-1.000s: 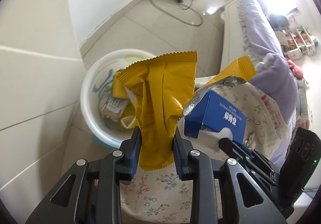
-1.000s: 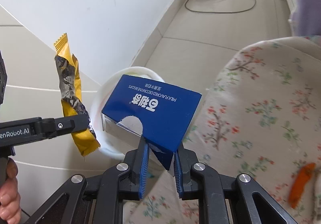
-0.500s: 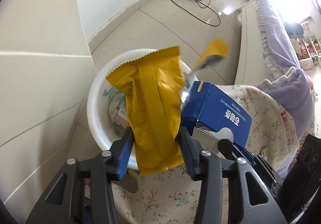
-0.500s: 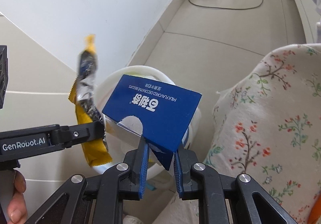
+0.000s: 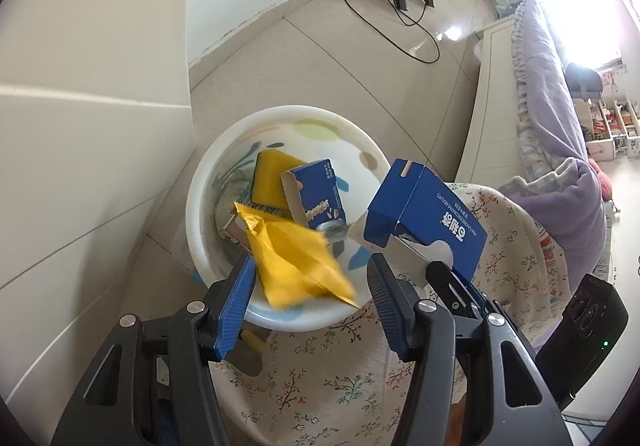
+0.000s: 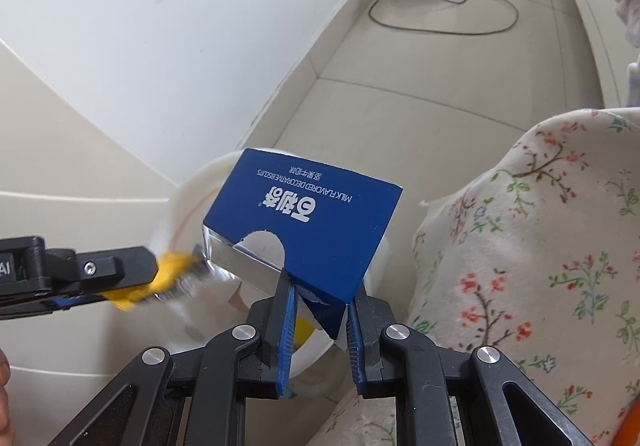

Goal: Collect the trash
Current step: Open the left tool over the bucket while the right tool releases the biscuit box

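Left gripper jaws are opening, dropping the yellow wrapper into the bin (right gripper clamps the blue box, waiting its turn)

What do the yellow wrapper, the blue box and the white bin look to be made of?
Yellow wrapper: thin glossy plastic film, probably foil-lined; it crumples, with a serrated edge and silvery inside.
Blue box: printed cardboard, semi-matte; crisp folds, a die-cut notch, torn edge.
White bin: smooth moulded plastic, apparently, with a rounded rim and printed decoration.

Two blue boxes, perhaps two yellow wrappers
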Motion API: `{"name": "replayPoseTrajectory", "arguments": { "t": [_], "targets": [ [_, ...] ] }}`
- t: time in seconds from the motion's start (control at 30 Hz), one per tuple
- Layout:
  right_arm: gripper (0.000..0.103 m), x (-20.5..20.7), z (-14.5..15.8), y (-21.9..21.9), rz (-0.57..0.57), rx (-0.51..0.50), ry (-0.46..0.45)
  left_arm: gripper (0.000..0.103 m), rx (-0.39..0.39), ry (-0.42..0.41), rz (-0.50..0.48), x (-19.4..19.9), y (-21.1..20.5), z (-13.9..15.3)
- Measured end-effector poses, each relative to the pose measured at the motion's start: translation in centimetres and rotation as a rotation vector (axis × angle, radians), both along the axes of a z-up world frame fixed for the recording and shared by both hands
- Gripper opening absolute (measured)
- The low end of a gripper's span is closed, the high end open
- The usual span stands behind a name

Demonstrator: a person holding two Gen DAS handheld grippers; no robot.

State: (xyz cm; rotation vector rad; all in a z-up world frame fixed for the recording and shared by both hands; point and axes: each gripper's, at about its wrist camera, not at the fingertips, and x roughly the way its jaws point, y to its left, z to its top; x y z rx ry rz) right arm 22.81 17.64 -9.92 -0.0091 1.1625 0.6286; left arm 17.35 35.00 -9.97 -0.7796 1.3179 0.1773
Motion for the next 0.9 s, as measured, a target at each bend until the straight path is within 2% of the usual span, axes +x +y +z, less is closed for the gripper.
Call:
{"name": "replayPoseTrajectory", "arguments": {
  "t": [0.17,0.33,0.47,0.57,0.63,0.9],
  "targets": [
    [0.02,0.0,-0.2,-0.4,0.0,0.001,0.002,0.062,-0.027,-0.053,0.026,0.0,0.2,0.9],
    [0.02,-0.4,-0.4,0.2,0.038,0.02,0.022,0.062,-0.044,-0.064,0.019,-0.2,-0.2,1.5],
    [0.021,-1.1,-0.9,1.7,0.083,0.017,0.037,0.062,-0.013,-0.102,0.021,-0.5,0.0,2.9],
    [0.026,-1.7,-1.7,3.6,0.134,0.034,0.077,0.062,0.004,-0.12,0.025,-0.9,0.2,3.5],
    [0.044,-1.8,-2.1,3.9,0.117,0.021,0.088,0.062,-0.004,-0.118,0.028,-1.1,0.3,3.5],
    [0.044,-2.2,-0.7,-0.3,0.053,0.016,0.063,0.062,-0.011,-0.11,0.0,-1.0,-0.9,3.5]
  ]
}}
